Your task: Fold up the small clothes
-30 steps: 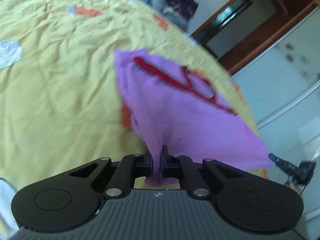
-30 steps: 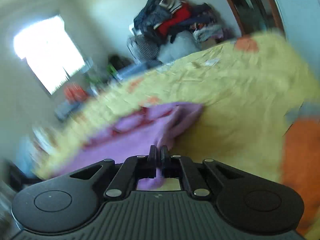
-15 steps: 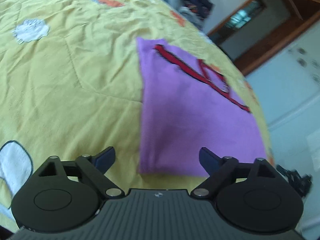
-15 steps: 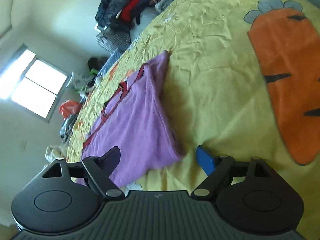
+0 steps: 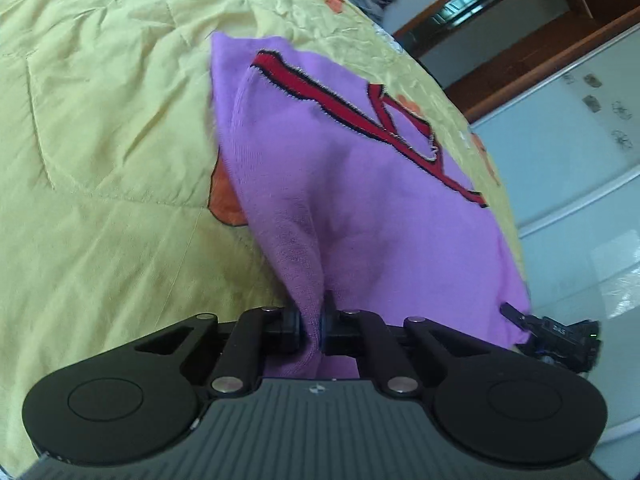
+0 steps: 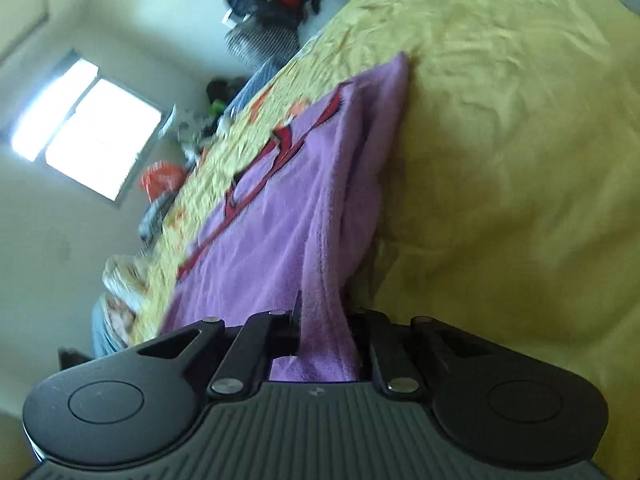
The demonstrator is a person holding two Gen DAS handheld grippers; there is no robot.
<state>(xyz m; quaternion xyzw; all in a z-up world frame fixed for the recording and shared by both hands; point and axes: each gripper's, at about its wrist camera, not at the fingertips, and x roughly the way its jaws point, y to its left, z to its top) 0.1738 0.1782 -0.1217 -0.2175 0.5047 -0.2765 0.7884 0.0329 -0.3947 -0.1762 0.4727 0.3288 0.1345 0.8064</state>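
Pinching the purple garment (image 5: 360, 200) — left tongs (image 5: 311, 326) closed tight, right tongs (image 6: 326, 332) clamped on it, yellow bedspread (image 5: 100, 140) below.

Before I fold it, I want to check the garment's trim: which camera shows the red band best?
The left wrist view. There the red trim runs sharp across the purple garment, which the left hand-held gripper pinches. The right wrist view shows the trim too, but blurred and foreshortened beyond the right hand-held gripper.
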